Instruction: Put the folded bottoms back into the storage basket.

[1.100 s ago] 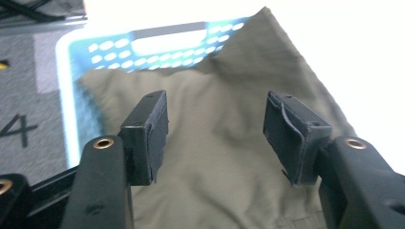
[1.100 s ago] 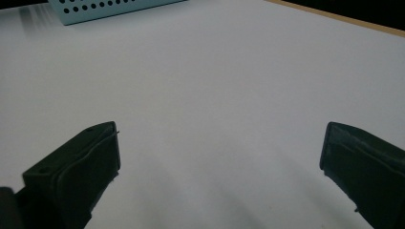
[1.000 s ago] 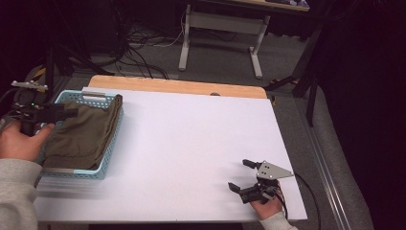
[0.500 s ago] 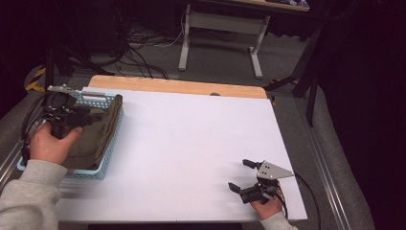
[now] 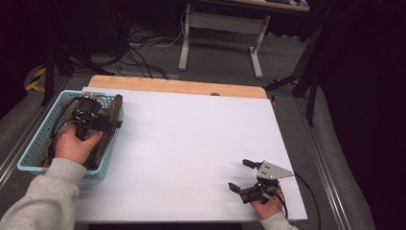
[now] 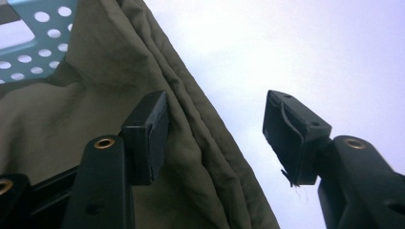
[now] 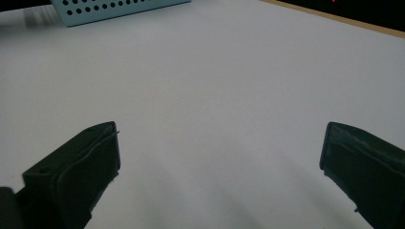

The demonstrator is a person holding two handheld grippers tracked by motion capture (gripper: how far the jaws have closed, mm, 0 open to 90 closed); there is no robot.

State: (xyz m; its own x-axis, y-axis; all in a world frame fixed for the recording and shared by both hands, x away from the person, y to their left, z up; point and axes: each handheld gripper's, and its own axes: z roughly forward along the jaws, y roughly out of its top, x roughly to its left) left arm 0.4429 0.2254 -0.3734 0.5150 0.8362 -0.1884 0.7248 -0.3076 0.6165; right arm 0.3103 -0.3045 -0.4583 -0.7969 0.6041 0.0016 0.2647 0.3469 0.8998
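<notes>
An olive-green folded cloth point(image 5: 103, 145) lies in a light blue perforated basket point(image 5: 34, 146) at the table's left side. My left gripper point(image 5: 111, 115) hangs over the basket's right part, held by a hand in a grey sleeve. In the left gripper view the jaws straddle the cloth's point(image 6: 95, 57) folded right edge; they have just been closing a little, and the right pad still stands off it. My left gripper point(image 6: 215, 129) is open. My right gripper point(image 5: 238, 174) rests open near the table's front right, nothing between its fingers point(image 7: 219, 152).
The white table top point(image 5: 191, 134) spreads between the two grippers. A wooden strip point(image 5: 177, 86) runs along its far edge. Beyond it are cables and a white desk frame point(image 5: 220, 28) on the floor. The basket's wall point(image 7: 110, 9) lies far off in the right gripper view.
My left hand has moved right and down over the basket, bringing the gripper onto the cloth's right edge. The right gripper has stayed still.
</notes>
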